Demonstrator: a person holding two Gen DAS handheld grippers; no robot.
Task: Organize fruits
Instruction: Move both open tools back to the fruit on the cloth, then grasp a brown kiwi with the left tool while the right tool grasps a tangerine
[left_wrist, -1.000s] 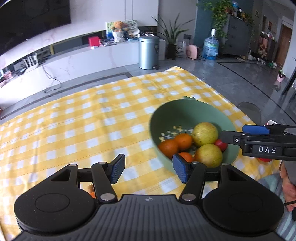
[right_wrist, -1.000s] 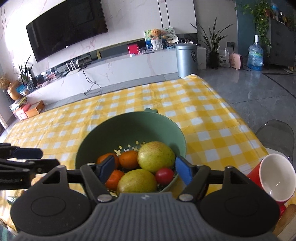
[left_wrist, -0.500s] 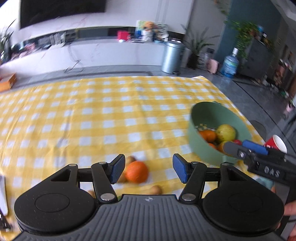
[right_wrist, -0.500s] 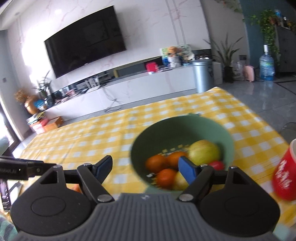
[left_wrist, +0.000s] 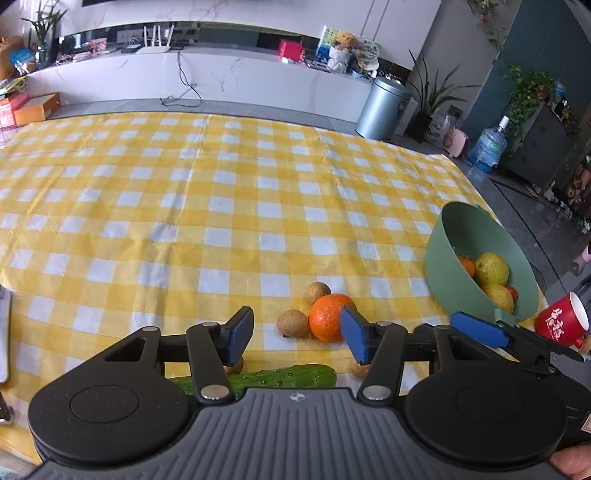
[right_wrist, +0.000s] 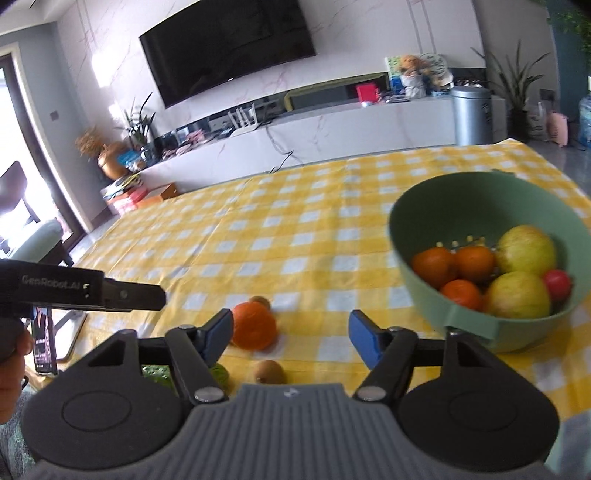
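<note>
1. While hovering over the tabletop (left_wrist: 184, 206), left gripper (left_wrist: 295, 338) apart, jaws just narrowed, clamped on nothing.
2. Loose orange (left_wrist: 328, 321) just ahead, against its right fingertip; cucumber (left_wrist: 280, 376) underneath.
3. Right gripper (right_wrist: 291, 334) likewise apart, just narrowed, empty; same orange by its left fingertip.
4. Green bowl (right_wrist: 461, 206) of fruit ahead to the right.

Both wrist cameras look down close over the tablecloth (left_wrist: 221, 206), sharing the orange (left_wrist: 327, 321) and bowl (right_wrist: 413, 236).
</note>
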